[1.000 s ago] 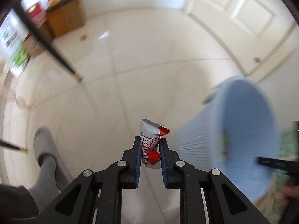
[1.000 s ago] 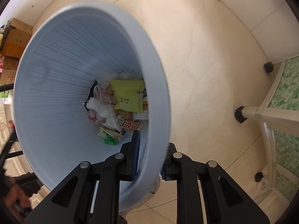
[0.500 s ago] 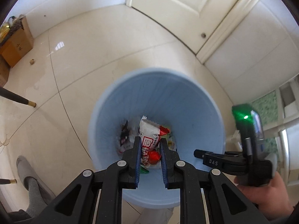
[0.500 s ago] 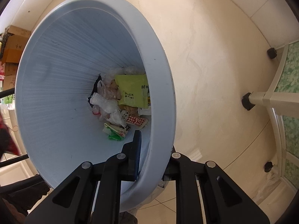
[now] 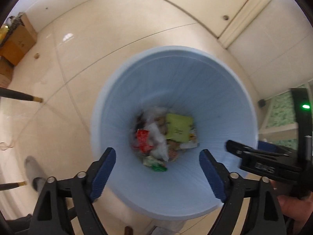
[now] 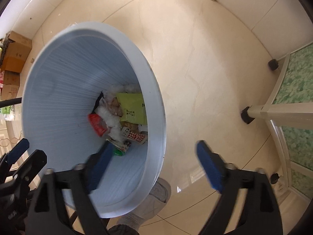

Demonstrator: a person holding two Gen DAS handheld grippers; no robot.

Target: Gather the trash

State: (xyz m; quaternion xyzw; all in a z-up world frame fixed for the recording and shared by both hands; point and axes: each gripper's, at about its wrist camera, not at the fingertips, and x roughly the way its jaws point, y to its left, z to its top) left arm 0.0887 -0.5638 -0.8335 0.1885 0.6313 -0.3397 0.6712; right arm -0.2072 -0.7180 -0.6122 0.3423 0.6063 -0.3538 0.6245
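Left wrist view, looking almost straight down: the left gripper [image 5: 157, 173] hangs above the mouth of a light-blue ribbed bin [image 5: 230, 105], its blue-padded jaws standing wide with nothing between them; they have just been opening. The red-and-white snack wrapper [image 5: 143, 140] lies among the trash at the bottom of the bin, at about 10 o'clock in the heap, touching white crumpled plastic [image 5: 156, 135] and lying left of a yellow-green packet [image 5: 179, 126]. At 3 to 4 o'clock the right gripper [image 5: 254, 156] shows side-on, beside the bin's rim, with part of the person's hand [image 5: 293, 205] below it. A grey-socked foot [image 5: 34, 173] stands on the cream tiled floor [image 5: 97, 45] at 8 o'clock; a cardboard box [image 5: 18, 41] sits at 10 o'clock and a white door [image 5: 205, 2] at 1 o'clock. Right wrist view: the right gripper [image 6: 154, 164] also points down, jaws spread wide and empty, having just been opening; the bin's rim [image 6: 156, 90] passes between them untouched, the left finger [image 6: 101, 163] inside the bin and the other outside over the floor. The red wrapper [image 6: 95, 124] rests at 9 o'clock of the heap. The left gripper's fingertips [image 6: 18, 150] show at 8 o'clock, and a glass-topped table's leg [image 6: 273, 113] at 3 o'clock.
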